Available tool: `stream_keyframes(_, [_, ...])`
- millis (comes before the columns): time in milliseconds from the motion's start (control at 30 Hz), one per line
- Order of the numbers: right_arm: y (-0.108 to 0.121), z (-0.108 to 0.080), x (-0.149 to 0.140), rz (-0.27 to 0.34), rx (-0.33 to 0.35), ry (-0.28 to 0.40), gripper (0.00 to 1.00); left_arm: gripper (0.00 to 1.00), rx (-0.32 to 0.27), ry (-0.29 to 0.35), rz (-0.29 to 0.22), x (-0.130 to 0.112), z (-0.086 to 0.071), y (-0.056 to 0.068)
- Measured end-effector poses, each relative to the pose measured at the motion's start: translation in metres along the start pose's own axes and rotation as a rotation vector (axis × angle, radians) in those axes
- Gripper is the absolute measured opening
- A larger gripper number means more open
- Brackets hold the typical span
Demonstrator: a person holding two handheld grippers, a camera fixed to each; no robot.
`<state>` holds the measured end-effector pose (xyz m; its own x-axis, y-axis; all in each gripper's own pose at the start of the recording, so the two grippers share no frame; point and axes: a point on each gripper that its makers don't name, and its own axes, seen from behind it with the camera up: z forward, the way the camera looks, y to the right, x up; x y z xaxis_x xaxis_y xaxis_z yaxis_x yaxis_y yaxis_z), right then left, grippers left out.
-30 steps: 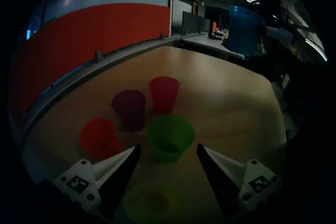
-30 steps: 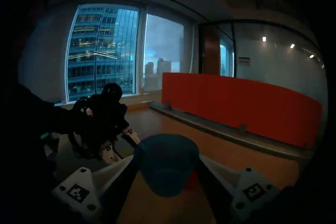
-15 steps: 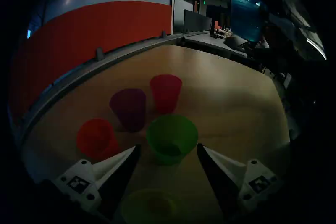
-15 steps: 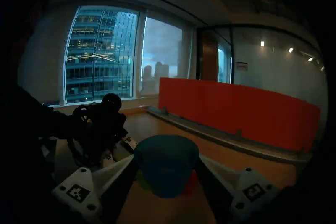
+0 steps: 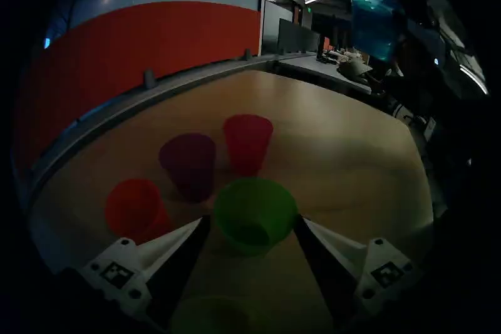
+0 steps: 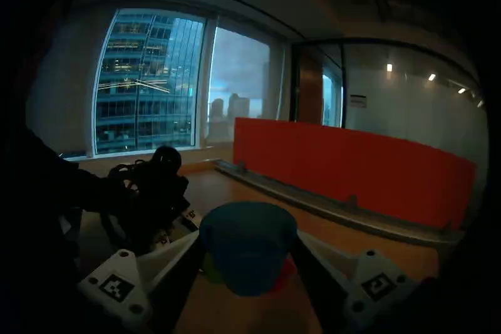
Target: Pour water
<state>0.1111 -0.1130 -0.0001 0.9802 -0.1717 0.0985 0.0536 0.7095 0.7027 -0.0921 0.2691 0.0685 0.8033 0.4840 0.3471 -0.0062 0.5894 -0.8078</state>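
The left gripper (image 5: 250, 224) hung low over the table (image 5: 351, 165). Its two fingers were wide apart, and a green cup (image 5: 253, 208) sat between the tips. Past it stood a purple cup (image 5: 188, 161) at 11 o'clock and a red cup (image 5: 248, 140) at 12. Far off at 1 o'clock, the right gripper (image 6: 247, 243) held a blue cup (image 5: 374, 24) up high, pinching both its sides.

There are a green cup (image 5: 253, 213), purple cup (image 5: 188, 165), red cup (image 5: 248, 143), orange cup (image 5: 131, 208), blue cup (image 6: 247, 252) and red partition (image 5: 138, 39).
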Motion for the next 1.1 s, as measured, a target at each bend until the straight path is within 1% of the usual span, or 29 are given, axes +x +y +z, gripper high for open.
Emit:
stream_keyframes(100, [0.001,0.000,0.001,0.000,-0.001,0.000,0.90,0.92,-0.001,0.004,-0.006,0.002,0.002,0.000])
stream_keyframes(500, [0.003,0.000,0.000,-0.005,-0.006,0.000,0.90,0.89,0.011,-0.004,0.002,-0.002,0.010,0.003])
stream_keyframes(700, [0.003,0.001,-0.001,-0.003,-0.007,0.000,0.90,0.87,0.022,0.003,0.024,0.000,0.012,0.004])
stream_keyframes(900, [0.003,0.001,-0.001,-0.001,-0.008,0.001,0.90,0.87,0.012,0.006,0.021,0.000,0.012,0.008])
stream_keyframes(1100, [0.005,0.000,-0.001,0.000,-0.011,0.002,0.90,0.87,0.018,0.031,0.006,0.007,0.008,0.006])
